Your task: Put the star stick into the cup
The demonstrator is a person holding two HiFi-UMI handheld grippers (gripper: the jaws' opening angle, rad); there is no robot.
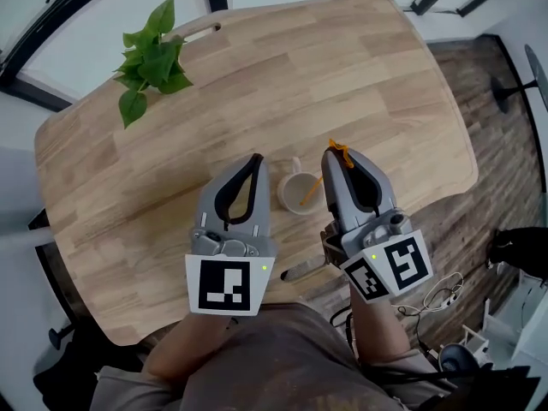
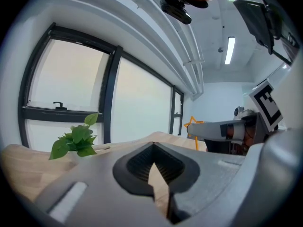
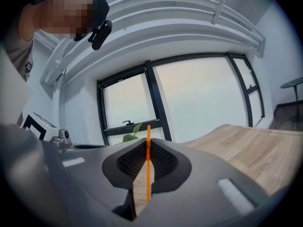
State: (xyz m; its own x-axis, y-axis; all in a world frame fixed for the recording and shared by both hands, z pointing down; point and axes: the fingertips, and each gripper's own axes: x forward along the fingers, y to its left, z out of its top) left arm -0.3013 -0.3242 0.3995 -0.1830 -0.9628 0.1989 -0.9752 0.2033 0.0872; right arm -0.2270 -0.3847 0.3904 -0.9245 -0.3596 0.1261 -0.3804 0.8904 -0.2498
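Observation:
A white cup (image 1: 295, 193) stands on the wooden table (image 1: 257, 84) between my two grippers. My right gripper (image 1: 330, 154) is shut on the orange star stick (image 1: 313, 188), just right of the cup. The star end sticks up at the fingertips and the thin stick slants down-left over the cup's mouth. In the right gripper view the stick (image 3: 148, 164) runs upright between the shut jaws of the right gripper (image 3: 146, 143). My left gripper (image 1: 256, 157) is shut and holds nothing, just left of the cup. The left gripper view shows its shut jaws (image 2: 152, 148) and the star (image 2: 191, 125) off to the right.
A green leafy plant (image 1: 150, 58) lies at the table's far left, with a slotted handle (image 1: 197, 31) beside it. The table's right edge (image 1: 467, 174) drops to dark wood flooring with cables (image 1: 437, 298). Windows fill the background of both gripper views.

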